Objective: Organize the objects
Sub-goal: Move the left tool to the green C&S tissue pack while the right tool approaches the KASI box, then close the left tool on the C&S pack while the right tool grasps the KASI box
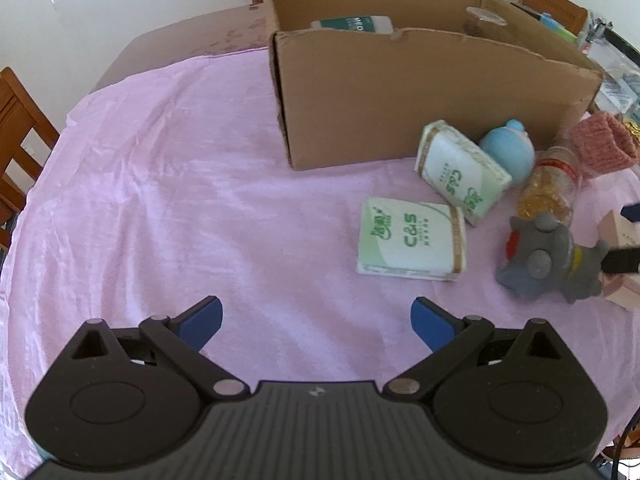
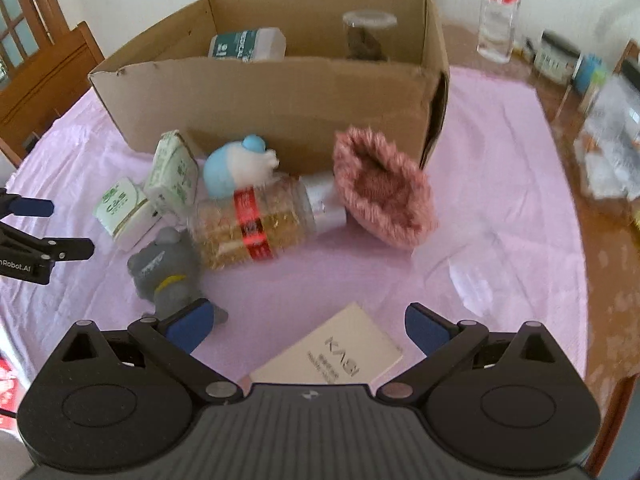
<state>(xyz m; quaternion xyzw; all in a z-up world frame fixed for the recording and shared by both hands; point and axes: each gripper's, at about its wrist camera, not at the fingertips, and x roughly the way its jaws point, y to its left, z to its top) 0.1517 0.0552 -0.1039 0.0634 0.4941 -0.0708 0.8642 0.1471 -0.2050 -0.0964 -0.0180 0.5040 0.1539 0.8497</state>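
A cardboard box (image 1: 420, 96) (image 2: 280, 96) stands on the pink cloth; a white-and-green bottle (image 2: 248, 44) and a clear jar (image 2: 368, 36) are inside. In front lie two tissue packs (image 1: 412, 240) (image 1: 460, 172), a blue plush (image 2: 236, 168), a plastic jar (image 2: 256, 224) on its side, a pink knitted pouch (image 2: 384, 192), a grey plush (image 2: 168, 268) and a beige KASI box (image 2: 332, 352). My left gripper (image 1: 316, 324) is open and empty over bare cloth, left of the tissue packs. My right gripper (image 2: 308, 328) is open, above the beige box.
Wooden chairs (image 1: 20, 128) (image 2: 52, 76) stand around the table. A water bottle (image 2: 498, 8) and assorted clutter (image 2: 600, 100) sit on the bare wood at the right. The left gripper shows at the left edge of the right wrist view (image 2: 32, 232).
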